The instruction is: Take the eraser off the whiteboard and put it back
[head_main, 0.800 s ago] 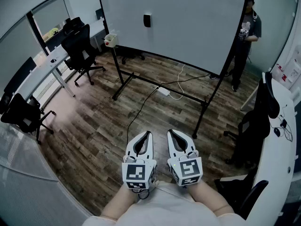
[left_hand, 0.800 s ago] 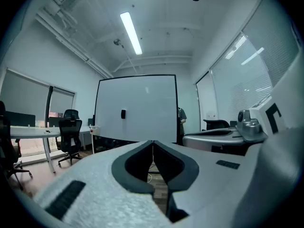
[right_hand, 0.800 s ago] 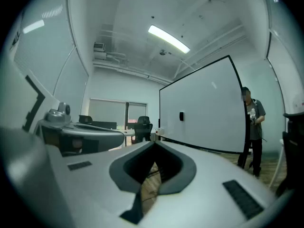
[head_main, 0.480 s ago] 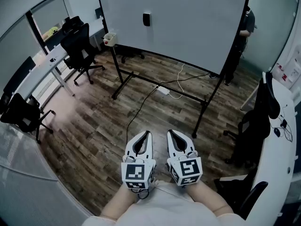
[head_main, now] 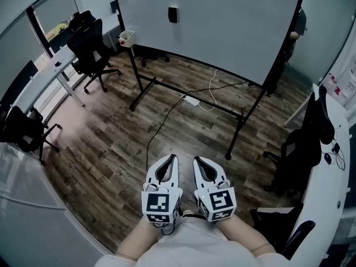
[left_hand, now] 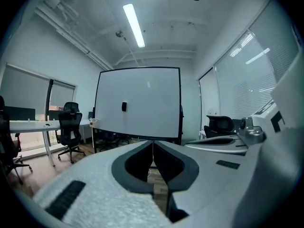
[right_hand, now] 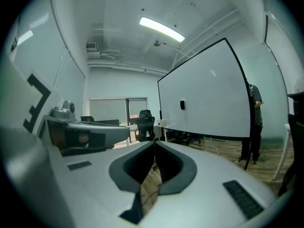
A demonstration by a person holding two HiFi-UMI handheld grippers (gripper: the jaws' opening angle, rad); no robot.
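eraser [head_main: 173, 14] on board [head_main: 233, 26], far frm jaws

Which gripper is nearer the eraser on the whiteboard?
Left, narrowly. Both are far off, but the left gripper lines up with the eraser; the right gripper sits further right.

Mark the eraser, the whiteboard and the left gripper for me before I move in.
eraser [head_main: 173, 14]: head view, middle of the dark block on the board.
whiteboard [head_main: 222, 21]: head view, bare surface to the right of the eraser.
left gripper [head_main: 174, 157]: head view, where its shut jaw tips meet.
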